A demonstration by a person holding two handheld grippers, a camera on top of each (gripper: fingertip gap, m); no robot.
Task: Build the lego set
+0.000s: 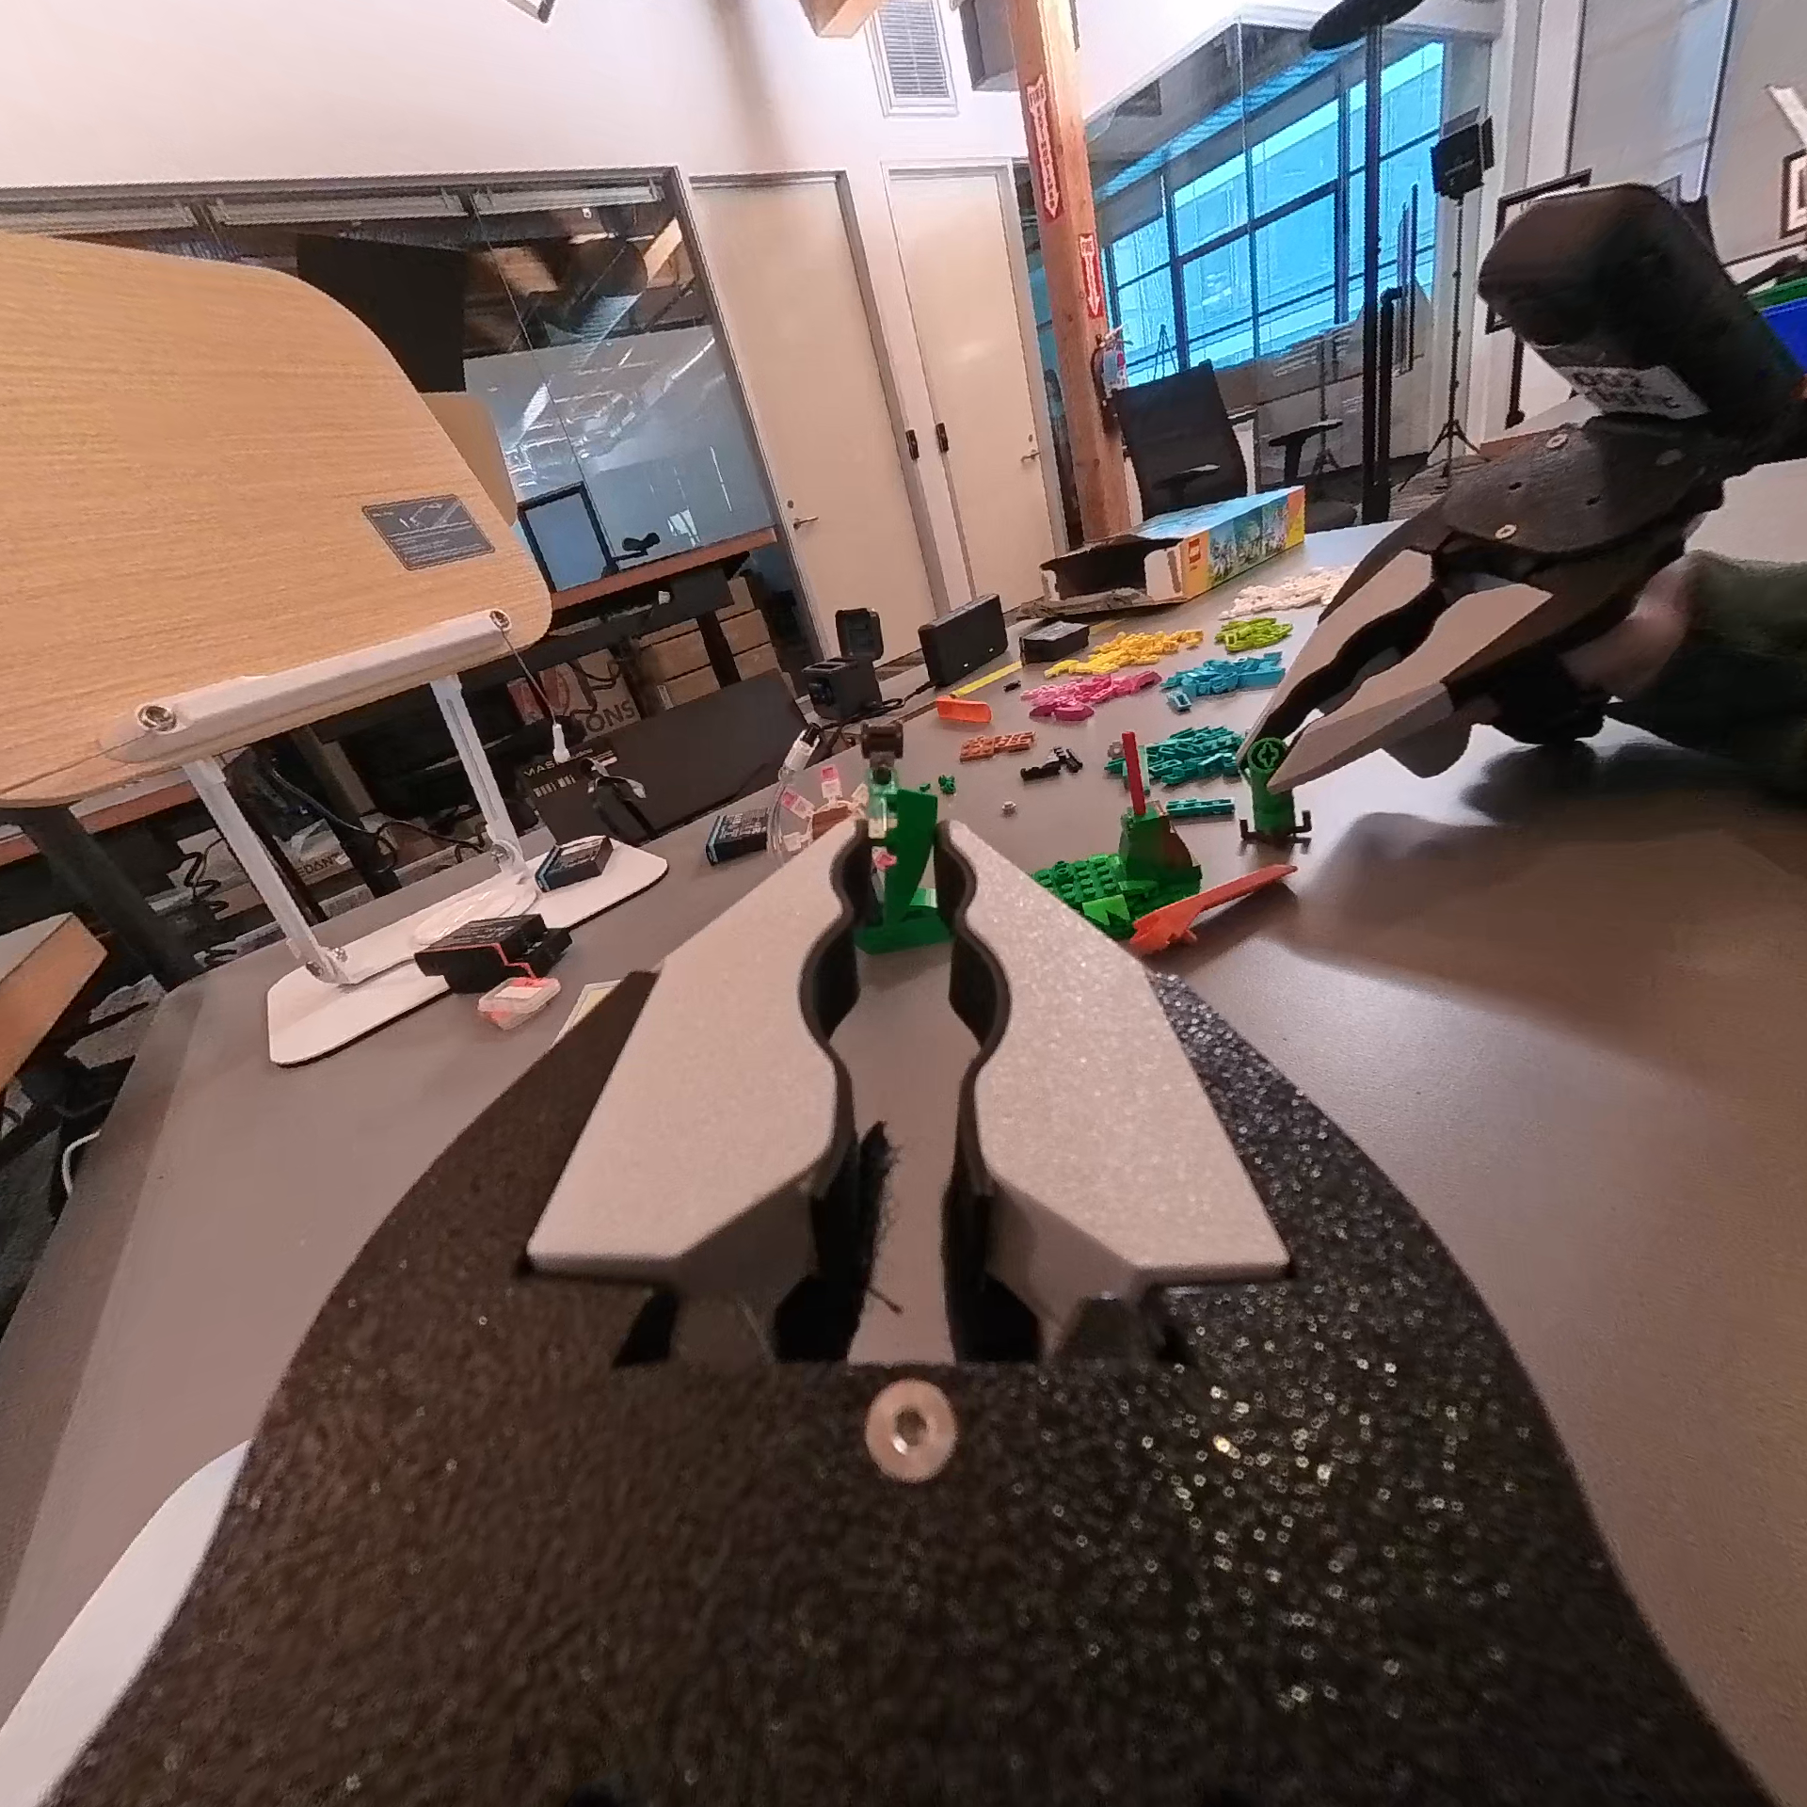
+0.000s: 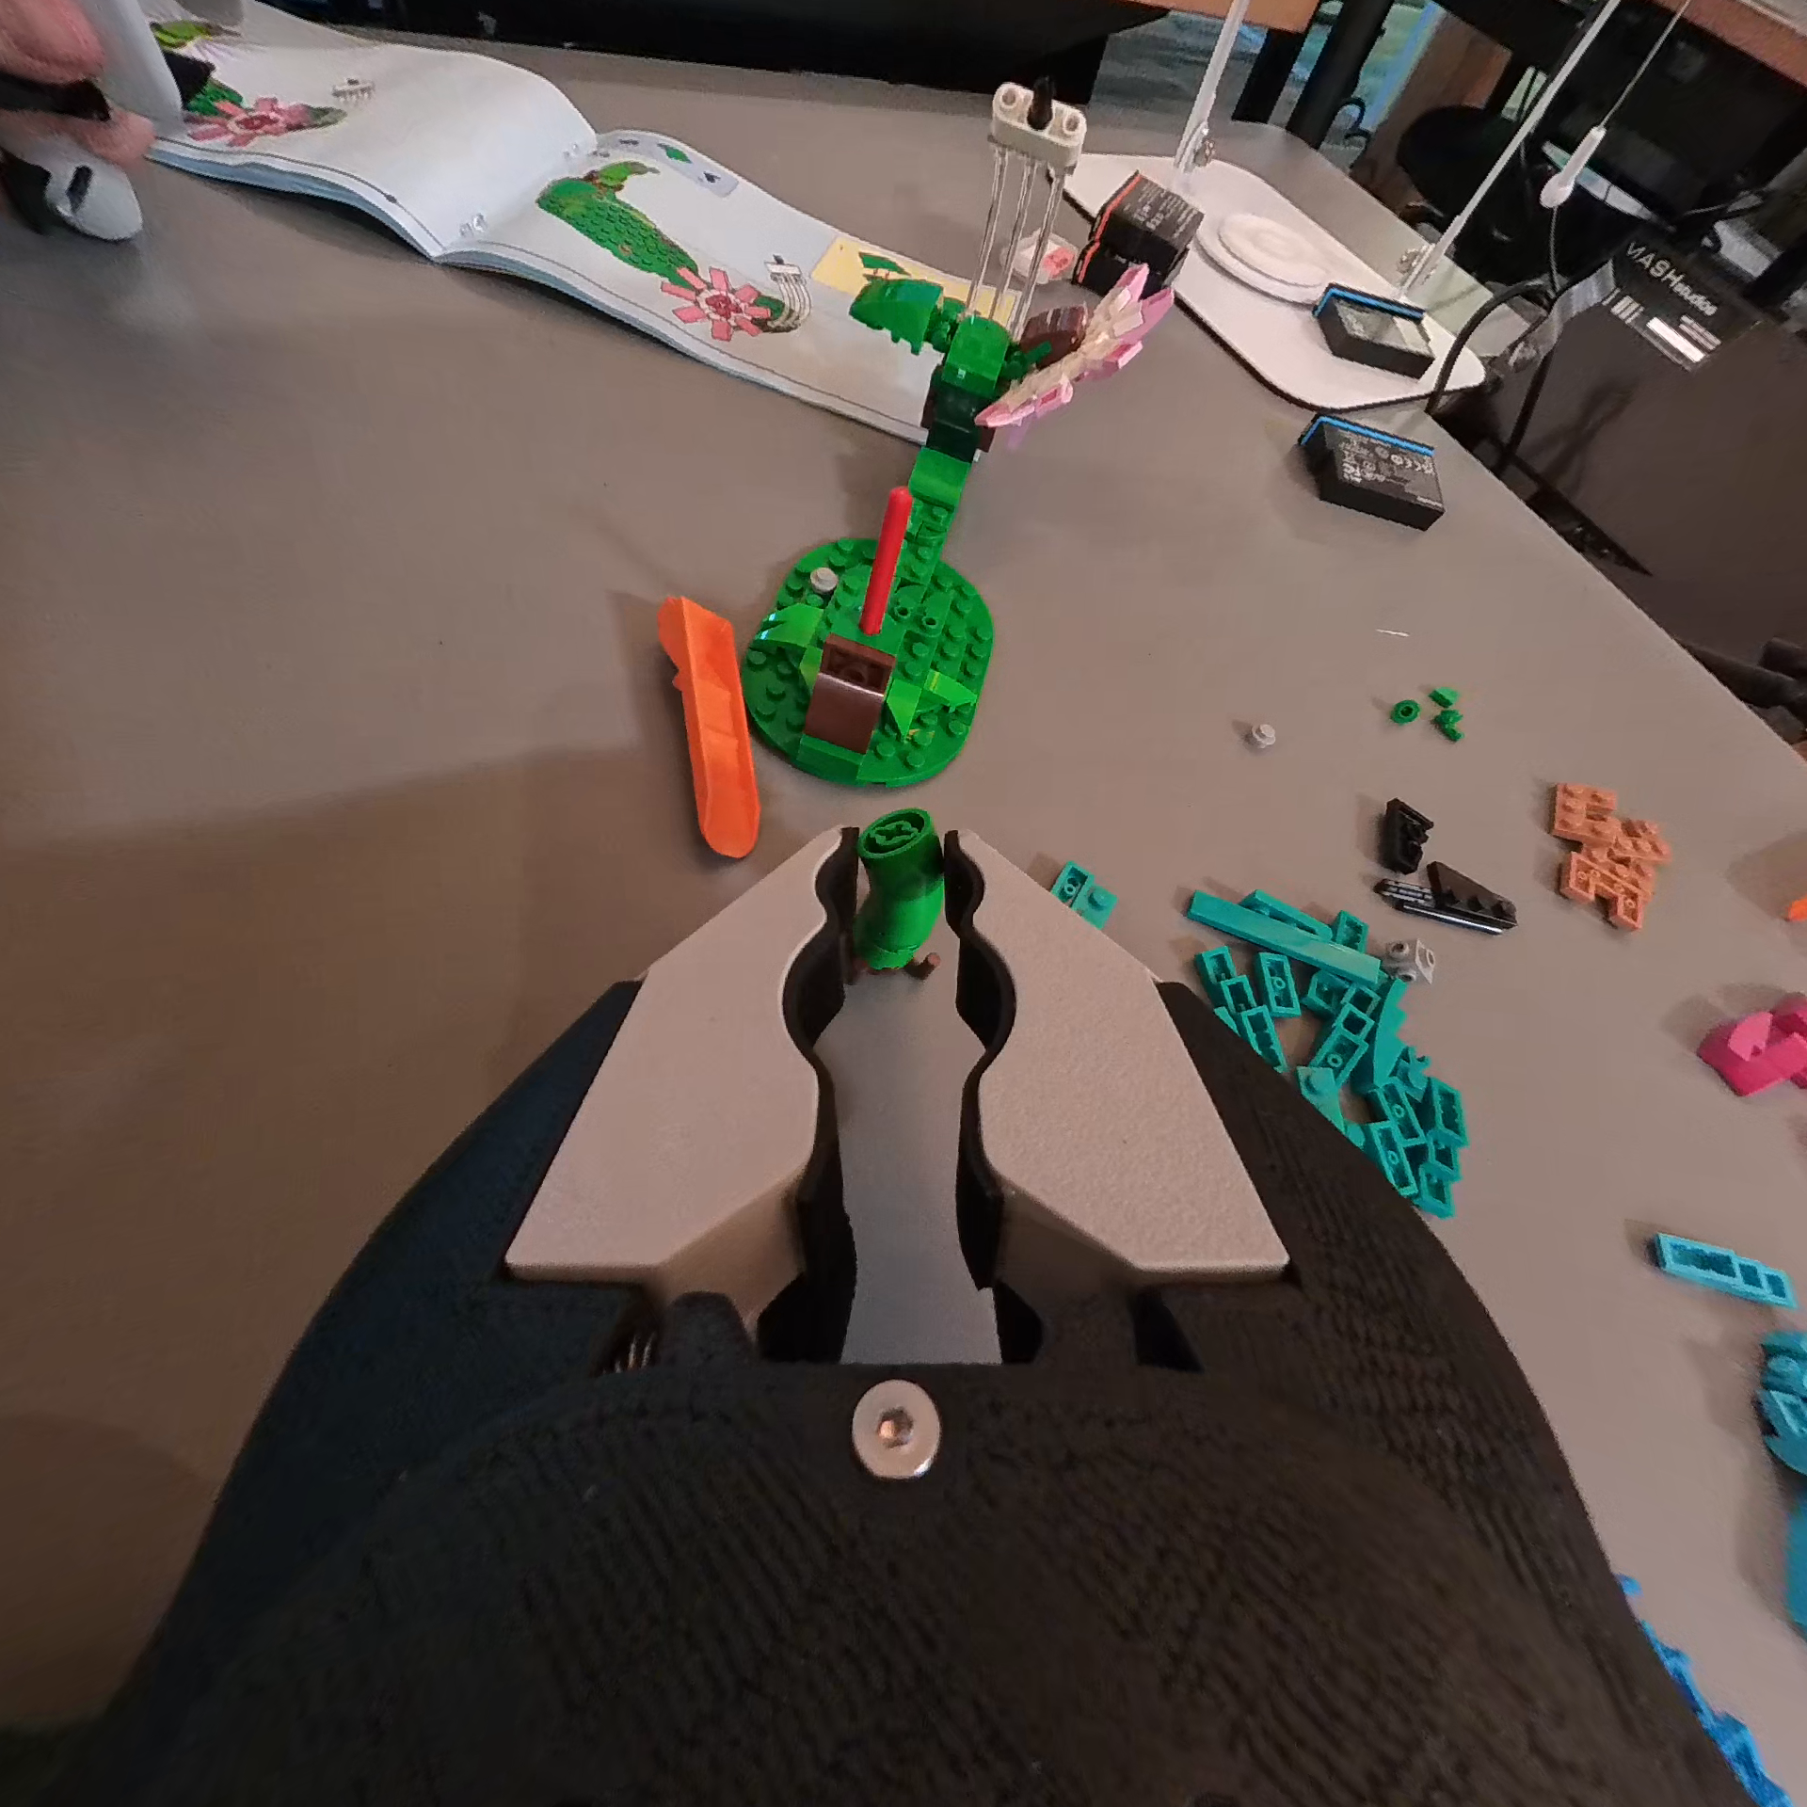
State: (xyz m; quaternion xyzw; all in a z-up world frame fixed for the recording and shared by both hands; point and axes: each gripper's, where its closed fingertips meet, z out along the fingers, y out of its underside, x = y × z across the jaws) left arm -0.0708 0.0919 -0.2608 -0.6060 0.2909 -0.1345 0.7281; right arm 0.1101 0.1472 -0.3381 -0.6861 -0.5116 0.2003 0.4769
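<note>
Between right gripper fingers sits a green cylinder, seemingly clamped; left gripper apart.

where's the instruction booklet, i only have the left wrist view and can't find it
Observer: The booklet lies open on the table past the green base, with a hand at its far page.
Operator: ok, the flower stem looks wedged between my fingers, is it
Observer: No. From the right wrist view the flower stem stands behind the base with no fingers round it.
Operator: is the right gripper holding that green cylinder or just near it
Observer: From above, the green cylinder sits between the tips of the right gripper, a pad close on each side. It looks clamped.
</note>
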